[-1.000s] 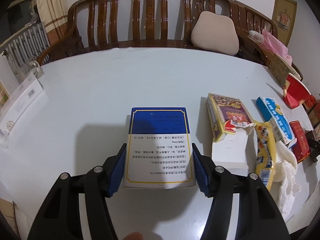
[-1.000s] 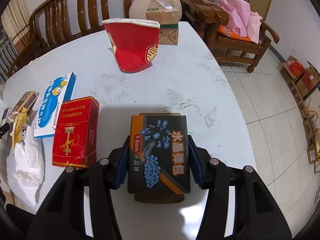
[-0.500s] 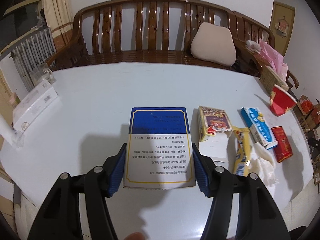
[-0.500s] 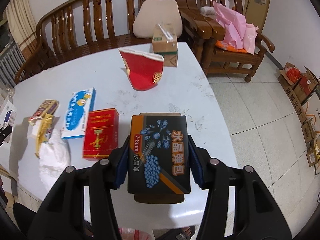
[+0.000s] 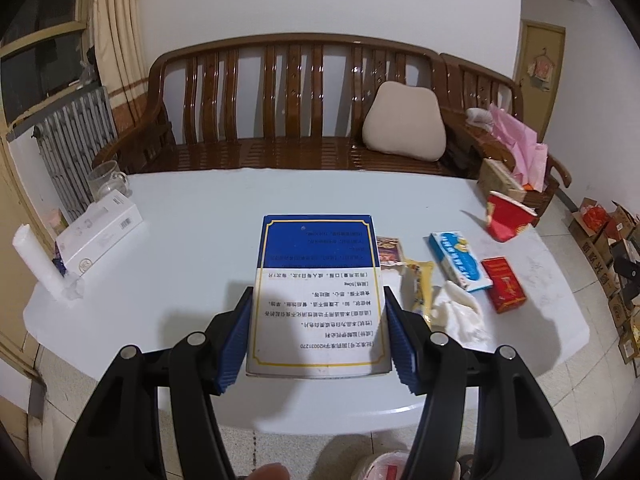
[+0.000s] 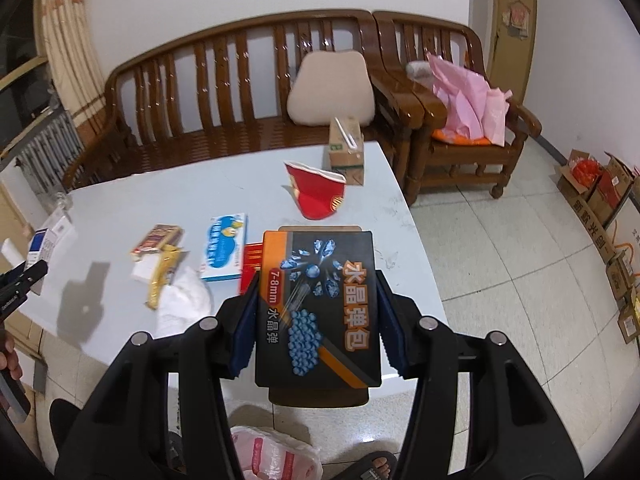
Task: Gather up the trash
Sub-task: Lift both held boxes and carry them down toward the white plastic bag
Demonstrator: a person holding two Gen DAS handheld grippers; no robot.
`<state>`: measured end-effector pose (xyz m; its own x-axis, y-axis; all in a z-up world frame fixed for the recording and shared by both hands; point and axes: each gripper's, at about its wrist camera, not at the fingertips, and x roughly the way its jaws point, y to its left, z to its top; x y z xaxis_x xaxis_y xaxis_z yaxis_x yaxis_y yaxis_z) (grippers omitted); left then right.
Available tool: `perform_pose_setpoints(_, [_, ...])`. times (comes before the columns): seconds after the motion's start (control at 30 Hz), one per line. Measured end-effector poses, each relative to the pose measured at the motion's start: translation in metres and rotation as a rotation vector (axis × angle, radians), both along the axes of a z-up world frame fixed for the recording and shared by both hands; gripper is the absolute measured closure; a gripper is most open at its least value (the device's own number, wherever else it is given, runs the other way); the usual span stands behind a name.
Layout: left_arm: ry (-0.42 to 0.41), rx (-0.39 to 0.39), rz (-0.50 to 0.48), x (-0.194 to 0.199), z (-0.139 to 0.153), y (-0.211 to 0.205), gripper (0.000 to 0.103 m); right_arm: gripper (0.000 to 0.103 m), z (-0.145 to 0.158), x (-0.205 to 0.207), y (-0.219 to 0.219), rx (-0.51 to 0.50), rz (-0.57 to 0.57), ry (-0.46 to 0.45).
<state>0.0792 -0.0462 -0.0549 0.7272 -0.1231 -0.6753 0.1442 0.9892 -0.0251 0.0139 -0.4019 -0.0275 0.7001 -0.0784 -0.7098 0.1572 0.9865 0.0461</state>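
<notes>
My left gripper (image 5: 318, 338) is shut on a blue and white box (image 5: 318, 292), held well above the white table (image 5: 200, 216). Over the table's near right corner my right gripper (image 6: 316, 330) is shut on a black and orange box (image 6: 318, 308). More trash lies on the table: a red paper cup (image 6: 318, 194) on its side, a blue and white carton (image 6: 224, 246), a red pack (image 5: 503, 285), a torn patterned box (image 6: 157, 240), a yellow wrapper (image 6: 162, 276) and a crumpled tissue (image 6: 182, 306). A plastic bag (image 6: 272, 456) lies on the floor below.
A brown cardboard box (image 6: 346, 148) stands at the table's far right edge. A white box (image 5: 100, 232), a glass mug (image 5: 105, 178) and a white roll (image 5: 38, 266) sit at the left end. A wooden bench (image 5: 296, 120) with a cushion (image 5: 404, 128) runs behind. Cartons (image 6: 600, 196) line the right wall.
Both grippers have risen and drawn back from the table with their boxes still clamped. The table and its trash now look smaller and farther, and the floor and the bag have come into view.
</notes>
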Motion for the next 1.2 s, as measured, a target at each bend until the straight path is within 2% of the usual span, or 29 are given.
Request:
perform_pose_setpoints(0.17, [-0.019, 0.008, -0.015, -0.029, 0.013, -0.002, 0.044, 0.052, 0.019, -0.031, 0.015, -0.006, 0.030, -0.042])
perform_pose_setpoints(0.33, [-0.025, -0.017, -0.035, -0.054, 0.020, 0.001, 0.044, 0.052, 0.036, -0.059, 0.029, 0.000, 0.065, -0.077])
perform_pose_setpoints(0.53, [-0.028, -0.012, -0.034, -0.078, 0.019, 0.005, 0.044, 0.052, 0.044, -0.093, 0.044, 0.013, 0.087, -0.109])
perform_pose_setpoints(0.7, [-0.032, 0.017, -0.072, -0.104, 0.014, -0.001, 0.044, 0.052, 0.046, -0.122, 0.061, 0.001, 0.114, -0.129])
perform_pose_setpoints(0.93, [-0.036, 0.038, -0.131, -0.142, 0.004, -0.011, 0.044, 0.052, 0.040, -0.158, 0.086, -0.012, 0.147, -0.136])
perform_pose_setpoints(1.2, [-0.009, 0.032, -0.177, -0.177, -0.022, -0.018, 0.044, 0.052, 0.004, -0.183, 0.104, -0.002, 0.154, -0.084])
